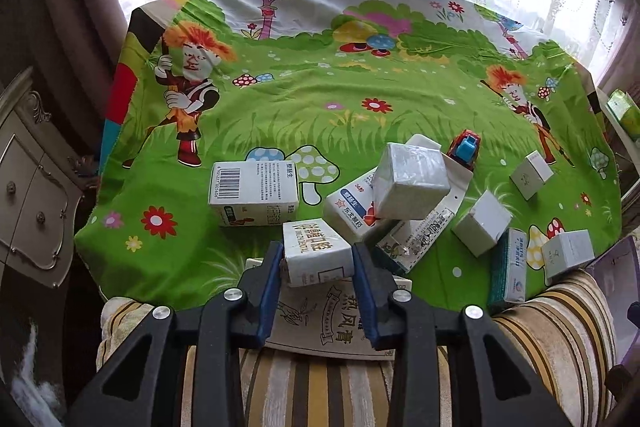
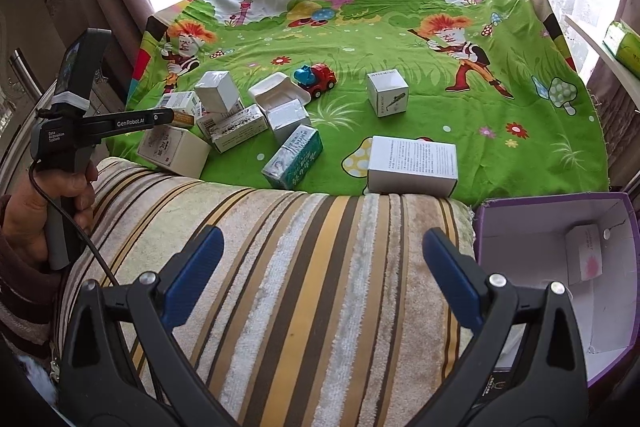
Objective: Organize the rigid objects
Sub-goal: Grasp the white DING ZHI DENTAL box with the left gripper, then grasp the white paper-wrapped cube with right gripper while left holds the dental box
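**poster1:** boxes everywhere lol. left gripper has its blue pads squeezed onto the sides of a small white carton, low and centre in the left wrist view. under it there's a flat cream box lying half on the striped cushion.

**poster2:** and the rest of the pile?

**poster1:** right behind the carton. barcode box sits center-left on the green cartoon cloth. just right of centre a taped white cube is tilted on top of a blue-and-white carton, with a toy truck just behind. teal box stands at lower right by the cushion edge.

**poster2:** what's the right one doing?

**poster1:** right gripper has fingers spread wide, nothing between them, just cushion below. in that view the purple box is at the lower right edge, open, with one small white and pink packet inside. a white box with printed text lies just past the cushion, centre-right, and a small white cube stands alone further back. the person's hand on the left handle shows at the left edge.
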A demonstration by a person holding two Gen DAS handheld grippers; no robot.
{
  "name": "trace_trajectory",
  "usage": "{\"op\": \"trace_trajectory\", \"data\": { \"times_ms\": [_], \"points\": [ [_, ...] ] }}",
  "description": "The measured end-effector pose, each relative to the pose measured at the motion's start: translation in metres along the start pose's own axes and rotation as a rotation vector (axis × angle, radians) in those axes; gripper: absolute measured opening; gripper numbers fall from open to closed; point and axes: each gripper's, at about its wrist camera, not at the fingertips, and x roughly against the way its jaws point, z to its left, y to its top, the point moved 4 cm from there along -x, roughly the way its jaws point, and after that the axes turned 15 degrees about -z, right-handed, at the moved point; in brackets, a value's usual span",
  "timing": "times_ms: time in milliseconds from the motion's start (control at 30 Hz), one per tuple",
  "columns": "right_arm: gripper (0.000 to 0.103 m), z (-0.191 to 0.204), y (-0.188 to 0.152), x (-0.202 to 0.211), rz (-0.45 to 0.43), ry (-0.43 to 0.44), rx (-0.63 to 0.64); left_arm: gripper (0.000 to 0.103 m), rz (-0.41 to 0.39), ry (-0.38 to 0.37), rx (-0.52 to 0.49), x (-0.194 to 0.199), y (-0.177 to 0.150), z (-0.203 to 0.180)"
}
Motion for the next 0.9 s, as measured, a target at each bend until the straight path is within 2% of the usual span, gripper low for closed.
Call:
{"op": "trace_trajectory", "data": {
  "times_ms": [233, 500, 900],
  "points": [
    [0.101, 0.013, 0.011, -0.008, -0.005, 0.006, 0.027, 0.035, -0.076, -0.048, 0.090, 0.021, 0.004, 0.016],
    [0.101, 0.039, 0.034, -0.024, -0.017, 0.025, 0.080, 0.035, -0.105, -0.089, 0.131, 0.035, -0.003, 0.024],
    [0.100, 0.098, 0.071, -0.078, -0.012, 0.054, 0.134, 0.033, -0.023, -0.148, 0.176, 0.027, -0.024, 0.029]
  ]
}}
